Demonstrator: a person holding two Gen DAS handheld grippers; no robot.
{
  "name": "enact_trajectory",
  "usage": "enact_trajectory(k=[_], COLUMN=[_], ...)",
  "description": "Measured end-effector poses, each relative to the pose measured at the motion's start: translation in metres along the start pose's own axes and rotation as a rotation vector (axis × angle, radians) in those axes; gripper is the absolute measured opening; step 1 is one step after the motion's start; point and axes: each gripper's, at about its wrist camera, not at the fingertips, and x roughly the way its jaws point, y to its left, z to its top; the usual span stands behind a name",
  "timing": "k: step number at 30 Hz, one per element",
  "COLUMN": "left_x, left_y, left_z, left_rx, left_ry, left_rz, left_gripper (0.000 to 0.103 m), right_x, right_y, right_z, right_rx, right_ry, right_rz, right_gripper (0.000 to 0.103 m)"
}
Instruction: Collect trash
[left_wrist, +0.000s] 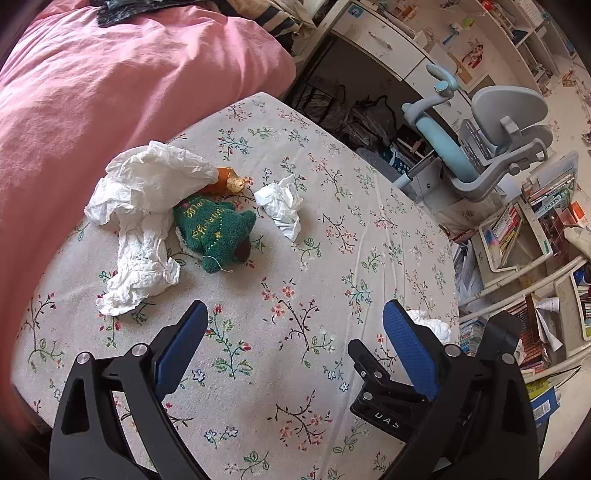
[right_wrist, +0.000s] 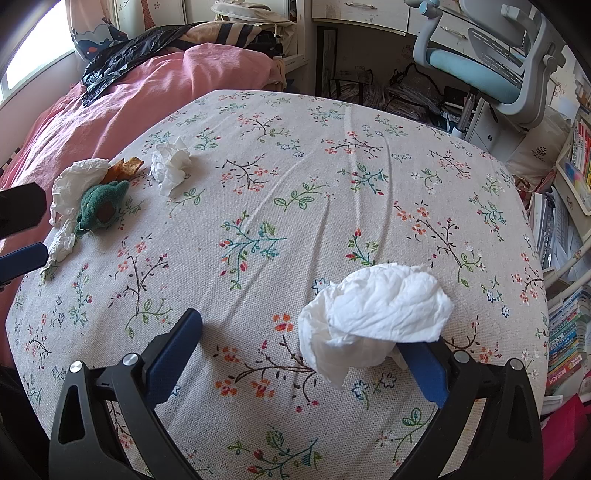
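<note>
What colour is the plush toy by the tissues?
Dark green plush toy with gold lettering; clearest in the left wrist view.

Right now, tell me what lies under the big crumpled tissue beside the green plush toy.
The big crumpled tissue drapes over an orange wrapper and the edge of the green plush toy. Whatever else lies beneath it is covered.

A floral-cloth bed carries a crumpled tissue near its front edge; toward the left edge lie a second tissue, a green plush toy, a larger white paper and a pink duvet.
</note>
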Motion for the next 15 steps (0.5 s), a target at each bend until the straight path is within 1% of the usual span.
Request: enact_trajectory(k=[6,15], left_x=[0.003,0.004], left_y=[-0.006,0.005], left_z=[-0.004,0.000], left_rx=[0.030,-0.018], left_ry=[0.010,0.019], left_rz=[0.001,-0.008], left_gripper=[0.092,0.092], right_x=[0.000,0.000], right_y=[0.000,0.000], right_z=[0.000,0.000], right_rx=[0.000,0.000], right_ry=[0.000,0.000], right_rz=[0.000,0.000], right_gripper=[0.097,0.097])
